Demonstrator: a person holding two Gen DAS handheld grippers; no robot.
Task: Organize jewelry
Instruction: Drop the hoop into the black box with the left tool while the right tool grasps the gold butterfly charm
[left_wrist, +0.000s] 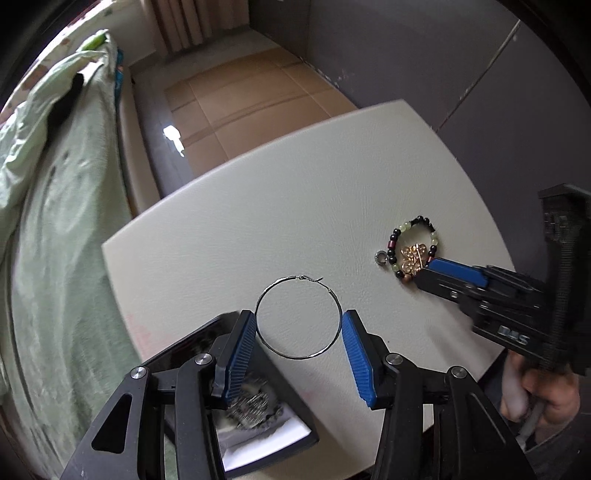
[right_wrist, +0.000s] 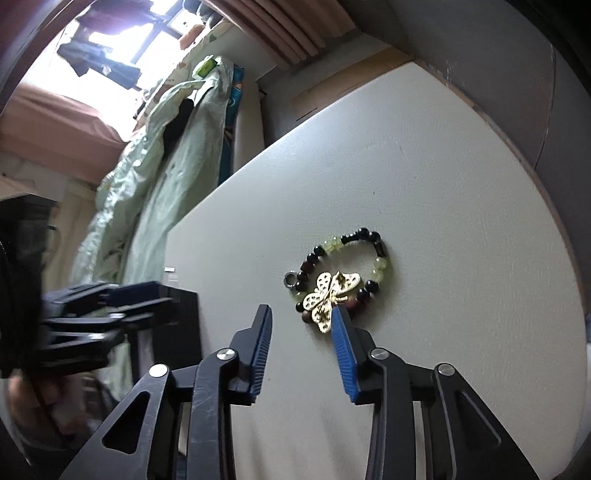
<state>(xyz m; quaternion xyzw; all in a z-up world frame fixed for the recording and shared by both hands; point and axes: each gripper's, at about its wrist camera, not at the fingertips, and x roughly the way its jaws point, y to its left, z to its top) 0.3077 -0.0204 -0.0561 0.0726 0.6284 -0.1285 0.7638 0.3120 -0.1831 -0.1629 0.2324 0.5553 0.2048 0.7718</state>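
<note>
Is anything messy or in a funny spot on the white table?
Yes: the gold butterfly brooch lies on top of the green-and-black beaded bracelet, with a small silver ring against the beads. The big thin silver hoop lies alone.

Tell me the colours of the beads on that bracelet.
The beaded bracelet mixes black, pale green and dark red beads, clearest in the right wrist view.
</note>
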